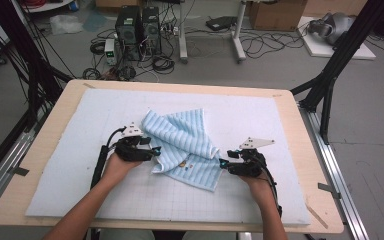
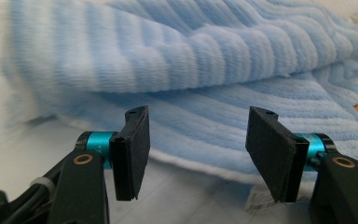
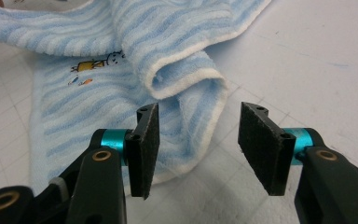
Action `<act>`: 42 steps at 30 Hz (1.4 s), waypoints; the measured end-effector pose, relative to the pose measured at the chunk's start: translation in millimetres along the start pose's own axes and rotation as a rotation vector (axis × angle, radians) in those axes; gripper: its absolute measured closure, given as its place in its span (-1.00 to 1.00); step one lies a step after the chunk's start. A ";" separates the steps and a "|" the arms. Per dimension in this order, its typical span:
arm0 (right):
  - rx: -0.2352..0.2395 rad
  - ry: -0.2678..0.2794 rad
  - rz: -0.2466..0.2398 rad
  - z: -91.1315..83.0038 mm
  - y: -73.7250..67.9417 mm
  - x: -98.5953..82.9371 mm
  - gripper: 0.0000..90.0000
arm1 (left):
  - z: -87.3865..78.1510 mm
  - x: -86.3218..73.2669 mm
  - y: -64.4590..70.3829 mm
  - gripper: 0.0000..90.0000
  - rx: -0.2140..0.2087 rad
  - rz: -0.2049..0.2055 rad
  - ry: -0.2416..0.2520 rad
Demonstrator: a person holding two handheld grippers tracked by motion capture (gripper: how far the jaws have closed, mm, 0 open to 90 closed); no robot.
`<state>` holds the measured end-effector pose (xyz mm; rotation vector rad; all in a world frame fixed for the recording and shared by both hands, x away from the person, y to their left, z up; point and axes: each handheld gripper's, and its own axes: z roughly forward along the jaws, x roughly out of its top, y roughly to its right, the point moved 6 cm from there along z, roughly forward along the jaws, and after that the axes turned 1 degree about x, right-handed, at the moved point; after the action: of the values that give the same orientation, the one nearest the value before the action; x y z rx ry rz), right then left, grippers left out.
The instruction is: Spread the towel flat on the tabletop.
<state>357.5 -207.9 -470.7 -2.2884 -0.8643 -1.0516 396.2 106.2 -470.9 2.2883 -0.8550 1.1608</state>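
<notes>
Both claws, left claw (image 2: 193, 154) & right claw (image 3: 198, 149), were open beside the striped towel (image 1: 185, 145), holding nothing; next, prob. pinch its edges.

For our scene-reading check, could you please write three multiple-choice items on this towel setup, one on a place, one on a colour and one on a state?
1. Where does the towel lie?
A. between the two grippers on the white mat
B. on the floor
C. hanging off the table's far edge

2. What colours are the towel's stripes?
A. red and black
B. light blue and white
C. green and yellow

3. How do the jaws of the left gripper and the right gripper stand?
A. both shut on the towel
B. one shut, one open
C. both open, holding nothing

Answers: 1 A, the high view shows it crumpled on the mat between the hands. 2 B, both gripper views show it. 3 C, each gripper view shows a gap between the pads.
</notes>
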 end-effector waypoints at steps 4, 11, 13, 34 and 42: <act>-0.002 0.002 0.002 0.3 1.1 -0.2 0.04 | 14.9 -3.1 10.8 -0.06 0.016 0.076 -0.062; 0.000 -0.012 0.011 1.5 1.7 -1.8 0.03 | 17.7 -5.7 10.0 0.87 0.058 0.162 -0.084; 0.002 -0.014 0.007 2.4 1.3 -2.2 0.03 | 14.6 -4.9 2.2 0.93 0.078 0.130 -0.075; -0.020 -0.018 -0.024 16.0 -13.4 2.5 0.06 | -28.8 -22.2 -55.1 0.21 0.192 -0.059 -0.016; 0.012 -0.019 -0.077 24.9 -34.2 6.9 0.17 | -49.7 -35.6 -46.1 0.12 0.097 -0.081 0.027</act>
<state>349.0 -166.0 -474.7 -2.2751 -0.9710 -1.0556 384.0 181.5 -477.4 2.3560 -0.7030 1.2187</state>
